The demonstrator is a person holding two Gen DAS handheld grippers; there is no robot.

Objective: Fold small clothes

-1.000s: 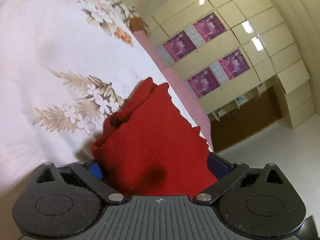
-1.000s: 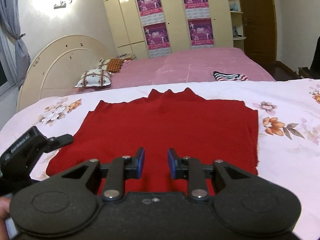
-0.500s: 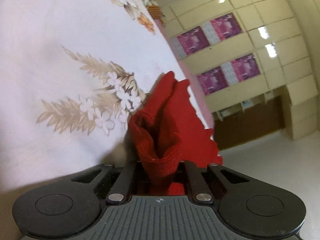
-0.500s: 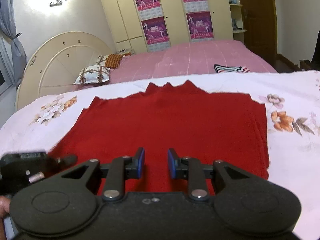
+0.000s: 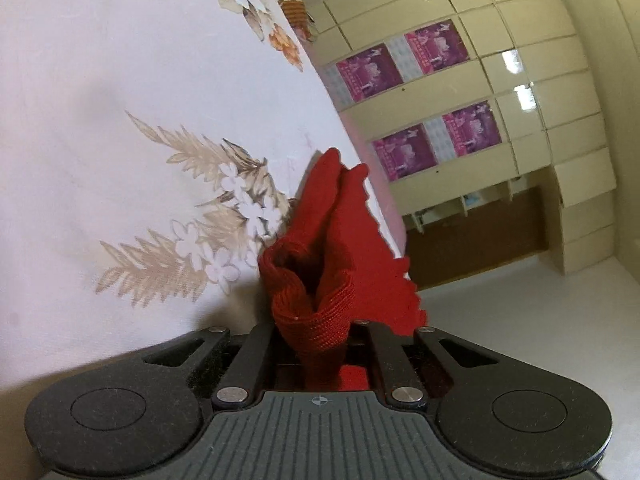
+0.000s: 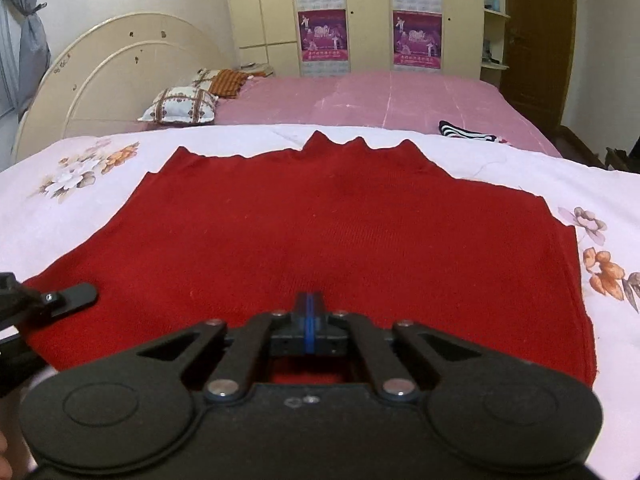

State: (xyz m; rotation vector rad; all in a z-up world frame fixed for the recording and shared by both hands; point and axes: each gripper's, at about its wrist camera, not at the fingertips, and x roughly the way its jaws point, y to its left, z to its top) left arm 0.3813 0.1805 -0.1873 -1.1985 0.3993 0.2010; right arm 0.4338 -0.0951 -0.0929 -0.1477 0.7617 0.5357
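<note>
A red knit garment (image 6: 340,236) lies spread flat on the floral bedspread (image 6: 80,172), its scalloped edge at the far side. My left gripper (image 5: 316,332) is shut on a bunched corner of the red garment (image 5: 316,312) at its near left edge; part of that gripper shows in the right wrist view (image 6: 52,300). My right gripper (image 6: 308,320) has its jaws closed together over the garment's near edge; whether cloth is pinched between them is hidden.
A second bed with a pink cover (image 6: 380,96) stands behind, with pillows (image 6: 180,104) and a striped cloth (image 6: 468,132) on it. A cream headboard (image 6: 112,72) is at the left. Wardrobes with purple posters (image 6: 324,36) line the far wall.
My left gripper closed on the garment's corner and bunched it up. My right gripper closed its jaws and moved lower and closer to the garment's near edge.
</note>
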